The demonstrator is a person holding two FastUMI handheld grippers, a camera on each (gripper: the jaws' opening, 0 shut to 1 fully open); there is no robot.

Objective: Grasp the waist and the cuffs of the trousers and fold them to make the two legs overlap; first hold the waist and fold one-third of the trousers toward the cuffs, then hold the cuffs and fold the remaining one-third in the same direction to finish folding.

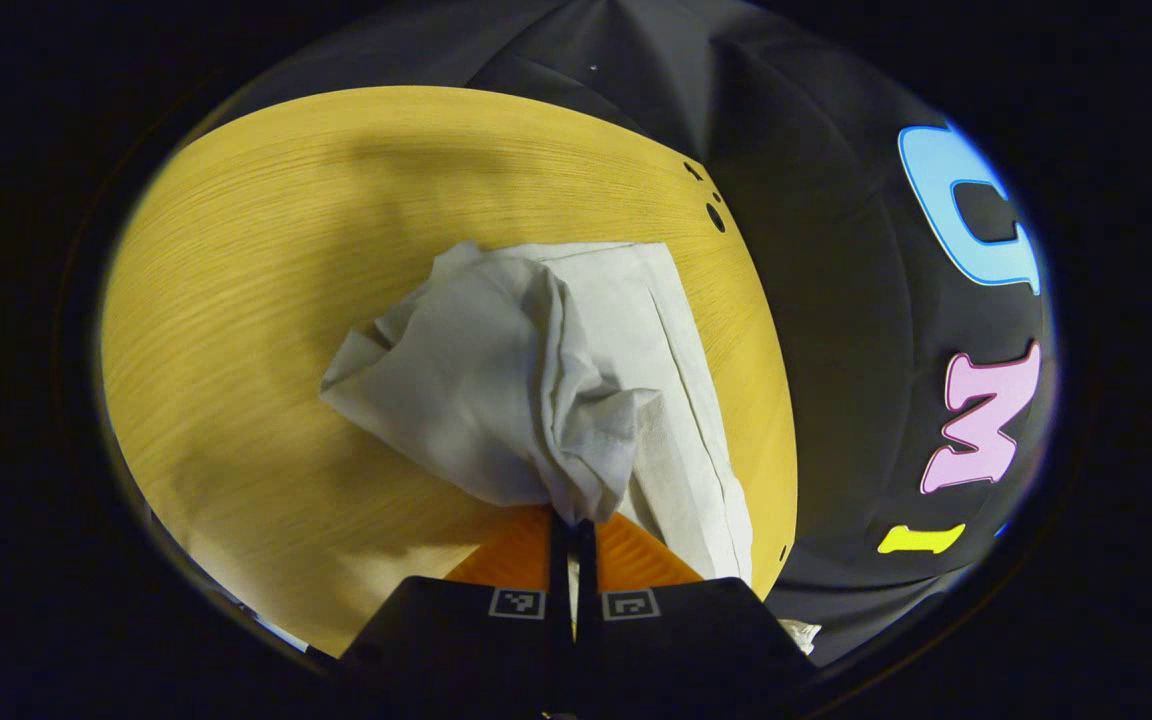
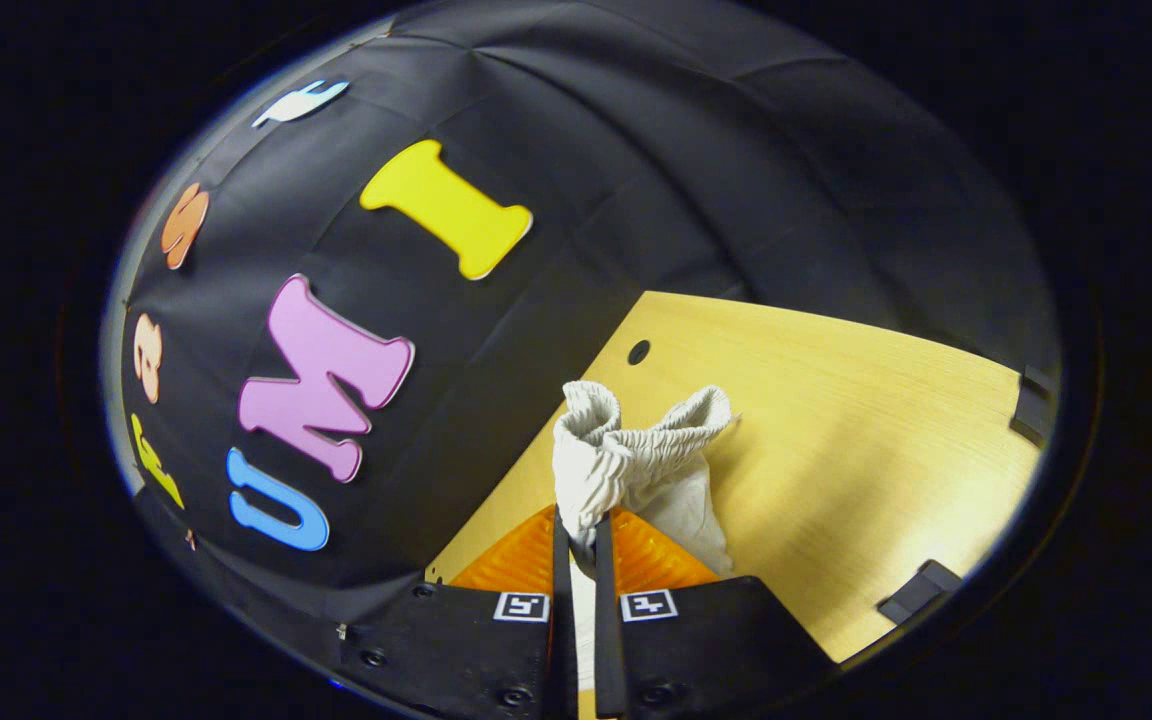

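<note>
Pale grey-white trousers (image 1: 526, 370) hang bunched over the yellow wooden table (image 1: 266, 300) in the left gripper view. My left gripper (image 1: 573, 525) is shut on a gathered fold of their cloth, which drapes forward and to the left, with a flatter leg panel lying to the right. In the right gripper view my right gripper (image 2: 581, 535) is shut on the ribbed elastic waist (image 2: 636, 450) of the trousers, which stands up in two crumpled lobes just past the fingertips, above the table (image 2: 836, 430) near its left edge.
The table's right edge and corner with small round holes (image 1: 715, 216) lie close to the cloth in the left gripper view. A round hole (image 2: 638, 351) and dark clips (image 2: 921, 590) on the table's edges appear in the right gripper view. Black booth wall stands beyond.
</note>
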